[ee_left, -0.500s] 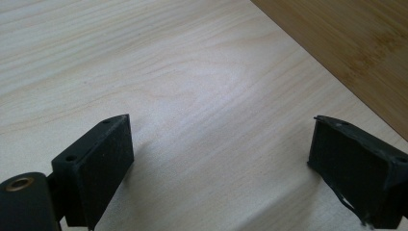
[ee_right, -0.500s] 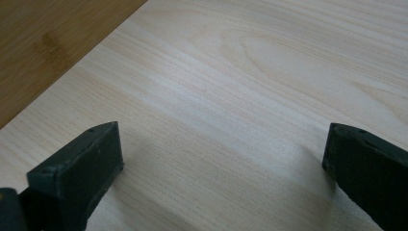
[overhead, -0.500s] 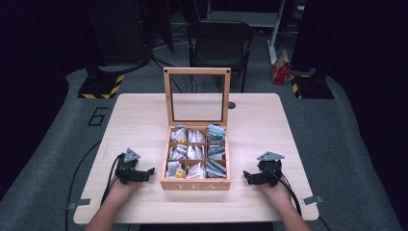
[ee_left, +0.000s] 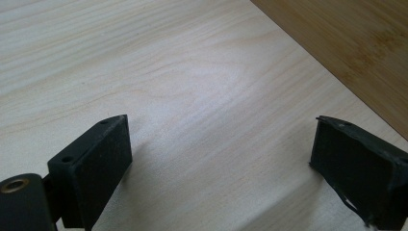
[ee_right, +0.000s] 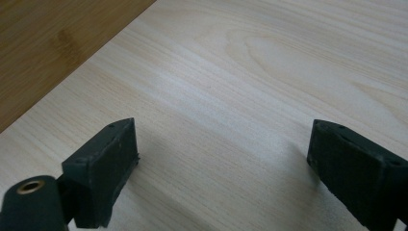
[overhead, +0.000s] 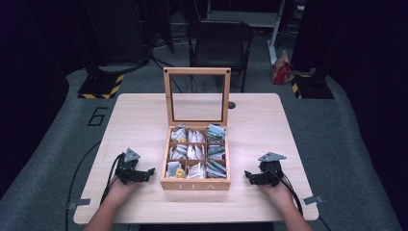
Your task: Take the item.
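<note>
Both tongs, left and right, rest spread and empty on the table, flanking the open tea box, seemingly poised to reach in.

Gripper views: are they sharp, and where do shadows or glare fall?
Left gripper view: wood grain sharp, a pale sheen on the table, soft shadows beside the left gripper. Right gripper view: similar sheen, shadows by the right gripper. High view: table bright, surroundings dark.
</note>
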### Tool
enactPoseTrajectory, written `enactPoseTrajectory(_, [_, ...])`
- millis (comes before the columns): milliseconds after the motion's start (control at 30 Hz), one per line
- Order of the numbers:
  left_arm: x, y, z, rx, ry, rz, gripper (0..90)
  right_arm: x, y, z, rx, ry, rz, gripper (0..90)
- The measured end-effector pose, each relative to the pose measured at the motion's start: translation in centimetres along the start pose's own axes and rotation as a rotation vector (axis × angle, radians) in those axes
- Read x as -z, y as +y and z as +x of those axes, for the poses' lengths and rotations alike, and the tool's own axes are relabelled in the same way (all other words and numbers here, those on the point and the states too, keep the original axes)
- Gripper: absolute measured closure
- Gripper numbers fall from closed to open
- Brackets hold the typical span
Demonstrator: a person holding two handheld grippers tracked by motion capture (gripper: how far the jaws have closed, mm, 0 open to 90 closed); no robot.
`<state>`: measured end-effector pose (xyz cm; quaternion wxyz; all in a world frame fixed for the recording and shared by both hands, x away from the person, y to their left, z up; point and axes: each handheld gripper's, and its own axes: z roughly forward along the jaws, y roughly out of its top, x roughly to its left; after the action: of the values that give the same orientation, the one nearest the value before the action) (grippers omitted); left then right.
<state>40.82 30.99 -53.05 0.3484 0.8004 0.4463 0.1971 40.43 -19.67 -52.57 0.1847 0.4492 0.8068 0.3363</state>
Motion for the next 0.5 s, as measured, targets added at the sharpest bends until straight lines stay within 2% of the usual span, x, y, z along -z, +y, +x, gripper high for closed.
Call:
enactPoseTrajectory(300, [-0.05,0.03,0.00,-0.002,-0.003,0.000,6.2,0.19,0.17,0.19,-0.020,-0.007,0.006,15.5])
enactPoseTrajectory(333, [-0.05,0.03,0.01,-0.002,-0.003,0.000,6.1,0.21,0.17,0.07,-0.004,-0.006,0.007,16.4])
enactPoseTrajectory(500, [-0.05,0.02,-0.01,0.000,-0.003,-0.001,6.2,0.52,0.56,0.22,-0.008,-0.003,0.041,23.6])
